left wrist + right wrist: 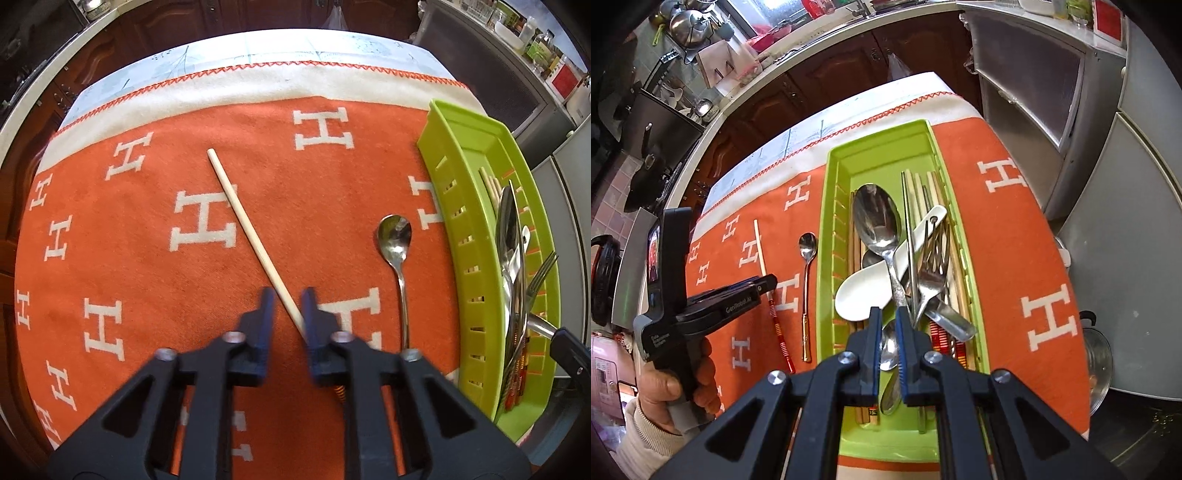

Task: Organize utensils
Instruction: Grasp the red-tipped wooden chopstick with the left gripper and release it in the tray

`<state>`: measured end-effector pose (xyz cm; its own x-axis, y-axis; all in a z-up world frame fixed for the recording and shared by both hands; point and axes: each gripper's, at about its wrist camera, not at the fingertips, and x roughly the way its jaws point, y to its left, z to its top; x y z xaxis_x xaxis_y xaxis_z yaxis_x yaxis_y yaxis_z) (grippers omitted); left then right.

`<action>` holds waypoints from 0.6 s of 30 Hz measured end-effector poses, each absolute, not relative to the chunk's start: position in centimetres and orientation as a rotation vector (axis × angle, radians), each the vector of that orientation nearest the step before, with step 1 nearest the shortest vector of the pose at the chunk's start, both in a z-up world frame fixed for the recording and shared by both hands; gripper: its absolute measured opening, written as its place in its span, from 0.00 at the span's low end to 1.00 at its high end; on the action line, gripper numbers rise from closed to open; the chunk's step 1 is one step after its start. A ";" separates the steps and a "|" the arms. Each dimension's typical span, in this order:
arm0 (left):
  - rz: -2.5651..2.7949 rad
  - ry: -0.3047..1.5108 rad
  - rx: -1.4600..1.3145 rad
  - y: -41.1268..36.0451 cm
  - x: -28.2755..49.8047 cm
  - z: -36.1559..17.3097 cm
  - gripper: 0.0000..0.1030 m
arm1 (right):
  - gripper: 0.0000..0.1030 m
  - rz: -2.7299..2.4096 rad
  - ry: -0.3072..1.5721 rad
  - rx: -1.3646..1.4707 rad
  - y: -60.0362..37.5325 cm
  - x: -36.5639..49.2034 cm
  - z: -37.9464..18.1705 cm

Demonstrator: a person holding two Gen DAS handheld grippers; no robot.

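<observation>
A single pale chopstick is seen lying on the orange blanket, slanted from far left to near right. Its near part runs between the two blue-tipped fingers of the left gripper, which are spread on either side of it; whether the right-hand finger touches the stick cannot be told from the left wrist view. From the right wrist view, the same chopstick is shown to end in a red-and-white striped handle near the viewer, with the left gripper lowered over its middle and held by a hand in a pale sleeve.

Just to the right of the chopstick, a small metal spoon is laid on the blanket, bowl far and handle near, apart from the stick.

Further right, a green slotted tray is set lengthwise on the blanket. In it are piled a large metal spoon, a white ceramic spoon, a fork, a metal chopstick and several pale chopsticks with striped ends.

The right gripper is held over the near part of the tray, its fingers set close together with a narrow gap; nothing is seen pinched between them, though another spoon lies in the tray below the gap.

The blanket carries white H letters and a cream border with red stitching. Beyond the table, dark wooden cabinets and a grey appliance are visible.
</observation>
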<state>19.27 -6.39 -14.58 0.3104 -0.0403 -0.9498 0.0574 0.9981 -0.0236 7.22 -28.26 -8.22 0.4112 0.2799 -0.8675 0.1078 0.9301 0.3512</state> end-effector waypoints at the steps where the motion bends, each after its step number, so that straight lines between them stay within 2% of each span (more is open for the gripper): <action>1: -0.067 1.251 0.005 -6.2 19.2 -14.5 0.08 | 0.07 0.112 1.150 0.383 -28.3 7.2 -8.3; 4: -0.064 1.243 -0.022 -5.4 19.1 -14.5 0.04 | 0.07 0.116 1.150 0.397 -28.4 6.9 -8.5; 8: -0.090 1.248 -0.067 -4.5 18.3 -13.9 0.03 | 0.07 0.118 1.145 0.405 -28.6 6.7 -8.5; 18: -0.279 1.194 -0.157 -5.8 14.7 -6.8 0.03 | 0.07 0.126 1.113 0.400 -28.5 6.1 -7.5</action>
<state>14.65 -5.76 -6.78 0.3393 -0.2955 -0.8931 0.1309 0.9550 -0.2663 6.12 -28.46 -7.48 0.4432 0.2960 -0.8462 0.0996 0.9218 0.3747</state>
